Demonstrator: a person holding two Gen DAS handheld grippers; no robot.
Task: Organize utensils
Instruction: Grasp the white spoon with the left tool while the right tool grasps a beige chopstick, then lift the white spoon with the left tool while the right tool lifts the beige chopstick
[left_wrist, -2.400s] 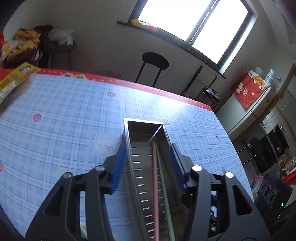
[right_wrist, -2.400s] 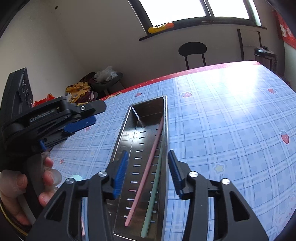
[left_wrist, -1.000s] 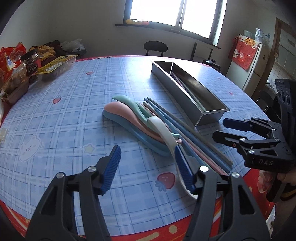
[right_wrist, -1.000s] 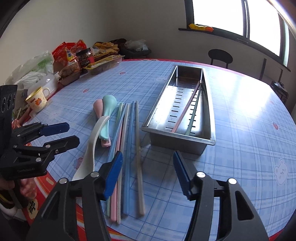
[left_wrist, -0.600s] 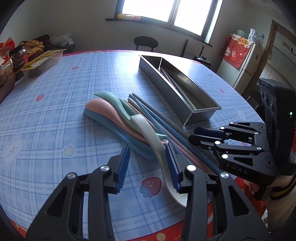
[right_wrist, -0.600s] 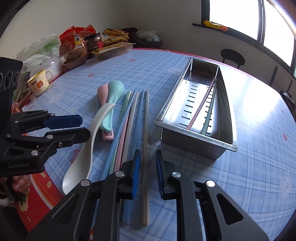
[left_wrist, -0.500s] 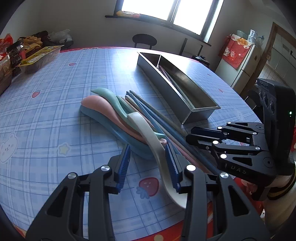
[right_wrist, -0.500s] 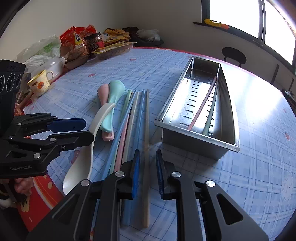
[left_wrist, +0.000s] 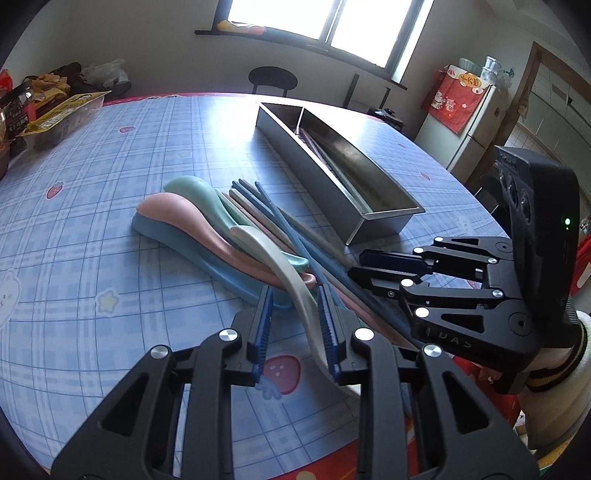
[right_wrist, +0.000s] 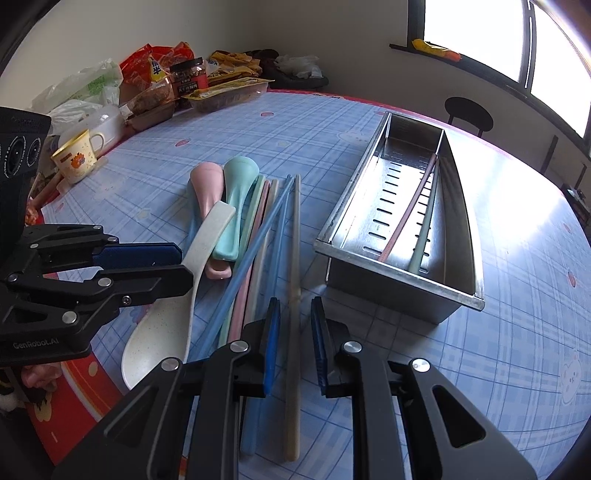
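A steel tray (right_wrist: 469, 206) on the blue checked table holds a pink chopstick (right_wrist: 406, 218) and a green chopstick (right_wrist: 424, 225). Left of it lie several loose chopsticks and spoons: a beige chopstick (right_wrist: 294, 258), a blue chopstick (right_wrist: 255, 240), a white spoon (right_wrist: 173, 306), a pink spoon (right_wrist: 207, 192) and a teal spoon (right_wrist: 236, 184). My right gripper (right_wrist: 293, 347) is partly open, its pads on either side of the beige chopstick. My left gripper (left_wrist: 295, 328) is partly open around the white spoon's handle (left_wrist: 284, 266). The tray (left_wrist: 369, 192) shows in the left wrist view too.
Snack bags, a jar (right_wrist: 188, 79) and a food box (right_wrist: 229, 96) crowd the table's far left. A yellow mug (right_wrist: 75, 155) stands near the left edge. A black stool (right_wrist: 468, 112) stands beyond the table, a fridge (left_wrist: 472, 122) to the right.
Both grippers left the tray, dropped to the loose utensils and narrowed. The right one now straddles the beige chopstick, the left one the white spoon's handle.
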